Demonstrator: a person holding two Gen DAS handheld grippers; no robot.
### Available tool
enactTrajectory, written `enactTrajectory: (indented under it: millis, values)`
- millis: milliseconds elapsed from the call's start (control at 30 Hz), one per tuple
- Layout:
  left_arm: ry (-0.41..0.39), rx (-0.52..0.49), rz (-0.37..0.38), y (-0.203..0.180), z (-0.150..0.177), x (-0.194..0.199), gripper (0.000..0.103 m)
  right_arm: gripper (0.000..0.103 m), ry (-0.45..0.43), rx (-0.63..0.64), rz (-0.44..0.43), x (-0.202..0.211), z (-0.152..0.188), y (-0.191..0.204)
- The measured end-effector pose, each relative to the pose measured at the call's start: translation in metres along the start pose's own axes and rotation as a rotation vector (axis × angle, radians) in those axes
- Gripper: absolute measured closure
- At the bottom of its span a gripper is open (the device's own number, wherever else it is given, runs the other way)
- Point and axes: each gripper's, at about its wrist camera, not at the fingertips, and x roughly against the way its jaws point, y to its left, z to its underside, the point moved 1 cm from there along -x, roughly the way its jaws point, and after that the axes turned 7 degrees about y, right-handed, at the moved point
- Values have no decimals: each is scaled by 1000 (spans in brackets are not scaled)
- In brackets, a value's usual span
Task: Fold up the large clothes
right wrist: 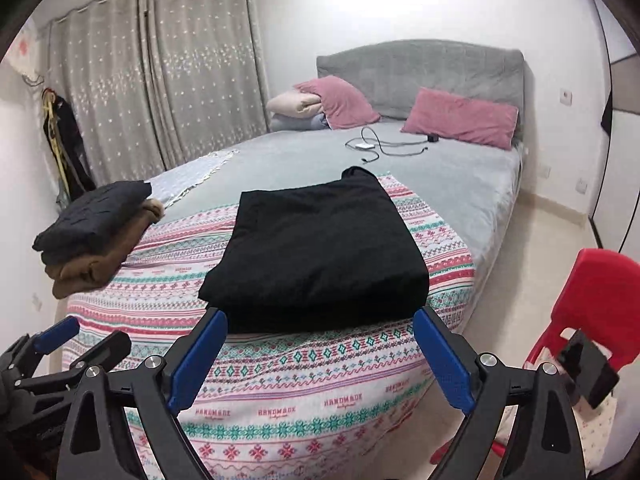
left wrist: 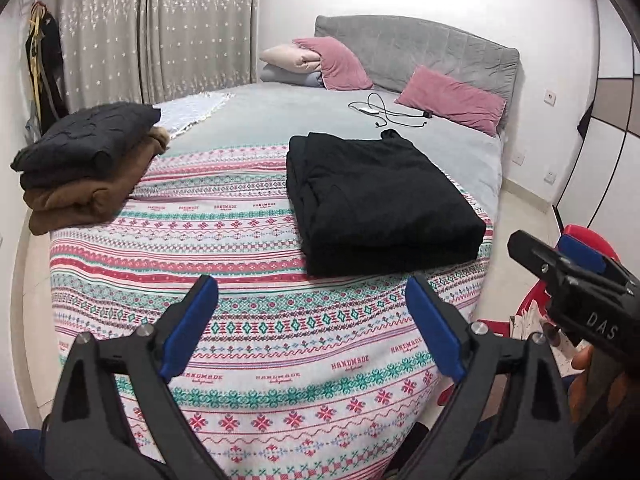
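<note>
The bed (left wrist: 440, 148) fills most of both views, with a grey padded headboard (left wrist: 420, 46) at the far end and a patterned blanket (left wrist: 260, 320) spread over its near half. Grey star-print curtains (left wrist: 160, 28) hang behind the bed on the left.

A red plastic chair (right wrist: 600, 300) stands off the bed's right side.

The folded black garment (left wrist: 380, 208) lies flat on the patterned blanket, toward the right side of the bed and close to the near edge; a narrow part of it points toward the headboard. Nothing touches it.

A stack of folded clothes (left wrist: 84, 160), dark on top and brown beneath, sits at the left edge of the bed, well apart from the black garment.

Two pink pillows (left wrist: 452, 100) lean against the headboard, with a beige bundle (left wrist: 288, 60) beside the left one. A charger cable (left wrist: 380, 112) lies on the grey sheet between pillows and garment.

The left gripper (left wrist: 312, 296) hovers over the near edge of the blanket, fingers spread wide, holding nothing. The right gripper (right wrist: 320, 324) is just short of the garment's near edge, fingers likewise spread and empty.
</note>
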Motion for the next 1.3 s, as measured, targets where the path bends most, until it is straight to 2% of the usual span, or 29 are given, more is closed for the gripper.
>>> enactTrajectory:
  millis: [67,133,333,833,1300]
  values:
    - [-36,-25,-26,1,5,-1,3,6,-2,-5,-6,2,8,3]
    - [-29,-29,-57,3,10,-6,3,5,-2,-7,-7,4,15,5]
    - [-24,-8,-53,6,13,-7,3,3,-45,-9,29,14,20,9]
    - [-8,-18,-92,-2,12,-13,2,1,-43,1,89,5,21,8]
    - [39,-9,-74,-1,12,-25,2,0,-25,8,118,-4,21,9]
